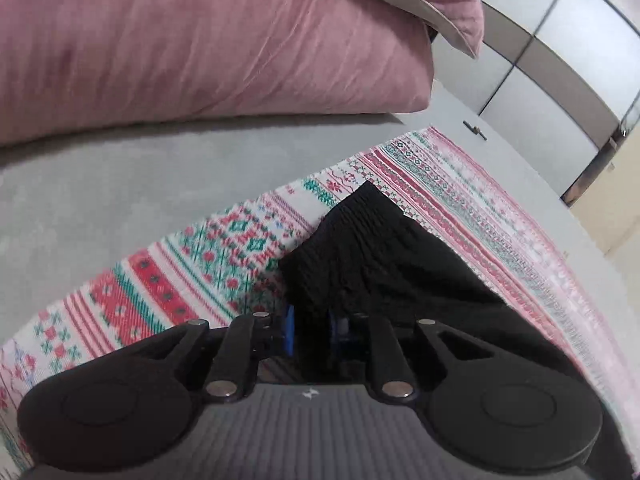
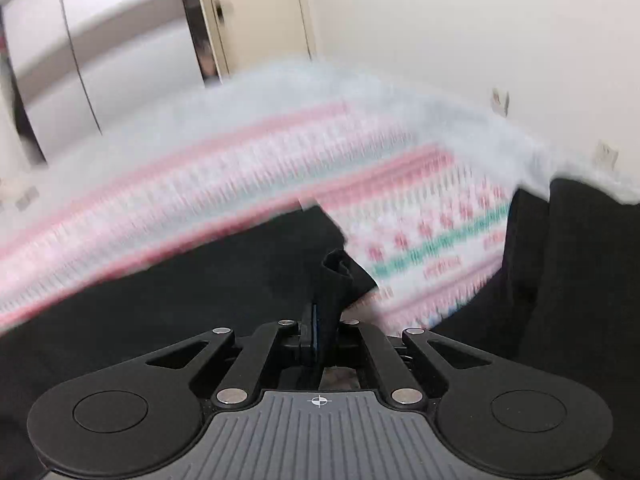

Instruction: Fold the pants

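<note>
In the left wrist view the black pants (image 1: 380, 264) lie on a patterned red, green and white blanket (image 1: 200, 272), with their gathered elastic waistband pointing away. My left gripper (image 1: 314, 330) is shut on a bunch of that waistband fabric between its blue pads. The right wrist view is blurred. There my right gripper (image 2: 326, 320) is shut on a thin fold of the black pants (image 2: 200, 280), and a tuft sticks up between the jaws. The rest of the pants spreads to the left over the blanket (image 2: 280, 160).
A large pink pillow (image 1: 200, 40) lies on the grey sheet (image 1: 120, 192) beyond the blanket. Pale wardrobe doors (image 1: 560, 60) stand at the right. A white wall (image 2: 480, 20) and a cream door (image 2: 256, 12) are behind the bed. I cannot tell what the dark mass (image 2: 580, 260) at the right edge is.
</note>
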`<state>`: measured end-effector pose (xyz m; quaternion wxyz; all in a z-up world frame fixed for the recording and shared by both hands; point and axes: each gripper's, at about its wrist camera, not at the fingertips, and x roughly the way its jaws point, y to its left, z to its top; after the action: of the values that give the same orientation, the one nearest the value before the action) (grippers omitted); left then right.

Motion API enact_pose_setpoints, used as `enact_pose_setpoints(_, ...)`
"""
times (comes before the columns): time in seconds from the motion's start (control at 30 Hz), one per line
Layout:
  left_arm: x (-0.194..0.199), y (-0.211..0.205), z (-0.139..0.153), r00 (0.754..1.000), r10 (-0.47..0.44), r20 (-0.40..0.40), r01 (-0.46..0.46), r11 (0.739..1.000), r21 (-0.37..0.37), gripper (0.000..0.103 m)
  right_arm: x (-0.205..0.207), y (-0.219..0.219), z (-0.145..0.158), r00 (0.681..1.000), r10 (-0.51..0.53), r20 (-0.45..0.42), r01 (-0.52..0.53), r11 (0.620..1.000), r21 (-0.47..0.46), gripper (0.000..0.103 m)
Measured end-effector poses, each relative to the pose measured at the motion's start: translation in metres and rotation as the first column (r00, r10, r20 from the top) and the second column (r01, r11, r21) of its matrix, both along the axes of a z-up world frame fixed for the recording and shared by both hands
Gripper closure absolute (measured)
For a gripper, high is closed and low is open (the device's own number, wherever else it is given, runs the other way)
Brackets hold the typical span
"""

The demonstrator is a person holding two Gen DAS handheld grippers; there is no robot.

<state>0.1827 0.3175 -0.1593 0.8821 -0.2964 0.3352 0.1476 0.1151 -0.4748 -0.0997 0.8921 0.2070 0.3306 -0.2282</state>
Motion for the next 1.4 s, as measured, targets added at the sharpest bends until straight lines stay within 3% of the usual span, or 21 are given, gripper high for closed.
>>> enact_pose_setpoints(0.03, 0.000, 0.001, -0.001, 1.000, 0.002, 0.006, -0.002, 1.000, -0.014, 0.063, 0.002, -0.006, -0.009, 1.000, -0.012, -0.017, 0.013, 0.999, 0.032, 0.103)
enact_pose_setpoints(0.1, -0.005, -0.002, 0.001, 1.000, -0.012, 0.008, 0.012, 1.000, 0.018, 0.064, -0.004, -0.004, -0.011, 1.000, 0.010, 0.002, -0.010, 1.000, -0.010, 0.103)
enact_pose_setpoints(0.2, 0.010, 0.000, 0.008, 1.000, 0.019, -0.025, -0.019, 1.000, -0.004, 0.065, 0.006, -0.003, 0.012, 0.997, 0.050, 0.060, -0.049, 0.999, -0.022, 0.103)
enact_pose_setpoints(0.27, 0.023, 0.003, 0.027, 0.999, 0.045, -0.001, -0.045, 0.998, -0.054, 0.066, 0.021, -0.014, 0.047, 0.988, 0.061, 0.144, -0.066, 0.997, 0.030, 0.103)
enact_pose_setpoints(0.33, 0.041, -0.001, 0.056, 0.999, 0.046, 0.012, -0.045, 0.998, -0.049, 0.066, 0.037, -0.019, 0.096, 0.971, 0.080, 0.224, -0.087, 0.996, 0.022, 0.103)
enact_pose_setpoints(0.4, 0.055, -0.008, 0.092, 0.998, 0.041, 0.053, -0.038, 0.998, -0.057, 0.066, 0.053, -0.022, 0.147, 0.954, 0.085, 0.286, -0.075, 0.996, -0.047, 0.103)
enact_pose_setpoints(0.5, 0.066, -0.021, 0.147, 0.983, -0.006, 0.185, 0.018, 0.998, -0.064, 0.066, 0.051, -0.019, 0.218, 0.910, 0.114, 0.398, -0.043, 0.982, -0.182, 0.103)
enact_pose_setpoints(0.57, 0.067, -0.031, 0.173, 0.963, -0.030, 0.267, 0.045, 0.998, -0.053, 0.066, 0.037, -0.019, 0.250, 0.878, 0.113, 0.465, 0.004, 0.970, -0.243, 0.103)
enact_pose_setpoints(0.63, 0.065, -0.041, 0.182, 0.944, -0.041, 0.328, 0.058, 0.997, -0.044, 0.066, 0.016, -0.024, 0.262, 0.855, 0.099, 0.509, 0.057, 0.958, -0.282, 0.103)
enact_pose_setpoints(0.7, 0.059, -0.050, 0.168, 0.943, -0.061, 0.328, 0.070, 0.997, -0.014, 0.066, -0.006, -0.032, 0.249, 0.847, 0.078, 0.526, 0.099, 0.949, -0.299, 0.103)
enact_pose_setpoints(0.77, 0.060, -0.056, 0.136, 0.965, -0.083, 0.250, 0.084, 0.996, 0.009, 0.066, -0.015, -0.047, 0.209, 0.885, 0.047, 0.462, 0.093, 0.956, -0.277, 0.103)
enact_pose_setpoints(0.83, 0.062, -0.054, 0.088, 0.989, -0.086, 0.120, 0.090, 0.996, -0.029, 0.066, -0.010, -0.067, 0.144, 0.948, 0.017, 0.319, 0.048, 0.980, -0.193, 0.103)
enact_pose_setpoints(0.9, 0.066, -0.052, 0.035, 0.996, -0.084, -0.011, 0.083, 0.995, -0.049, 0.066, 0.009, -0.083, 0.066, 0.991, -0.005, 0.134, 0.019, 0.995, -0.102, 0.103)
enact_pose_setpoints(0.97, 0.067, -0.054, -0.005, 0.992, -0.079, -0.100, 0.077, 0.997, -0.021, 0.066, 0.028, -0.079, 0.001, 0.998, -0.006, -0.065, -0.001, 0.993, -0.117, 0.103)
enact_pose_setpoints(1.03, 0.063, -0.056, -0.009, 0.993, -0.090, -0.082, 0.092, 0.995, 0.024, 0.066, 0.038, -0.071, -0.035, 0.988, -0.013, -0.154, -0.010, 0.989, -0.147, 0.103)
enact_pose_setpoints(1.13, 0.066, -0.058, 0.006, 0.990, -0.118, -0.081, 0.124, 0.989, 0.077, 0.065, 0.040, -0.067, -0.023, 0.987, -0.040, -0.156, 0.014, 0.986, -0.165, 0.103)
enact_pose_setpoints(1.23, 0.067, -0.059, 0.005, 0.984, -0.146, -0.102, 0.154, 0.985, 0.076, 0.063, 0.039, -0.069, -0.013, 0.982, -0.050, -0.180, 0.025, 0.990, -0.138, 0.103)
enact_pose_setpoints(1.3, 0.065, -0.057, -0.001, 0.975, -0.169, -0.145, 0.179, 0.982, 0.061, 0.051, 0.042, -0.067, -0.016, 0.972, -0.035, -0.234, 0.000, 0.989, -0.149, 0.096)
enact_pose_setpoints(1.4, 0.054, -0.045, 0.011, 0.963, -0.184, -0.194, 0.192, 0.981, 0.020, 0.040, 0.041, -0.052, 0.002, 0.951, -0.060, -0.304, -0.022, 0.966, -0.259, 0.065)
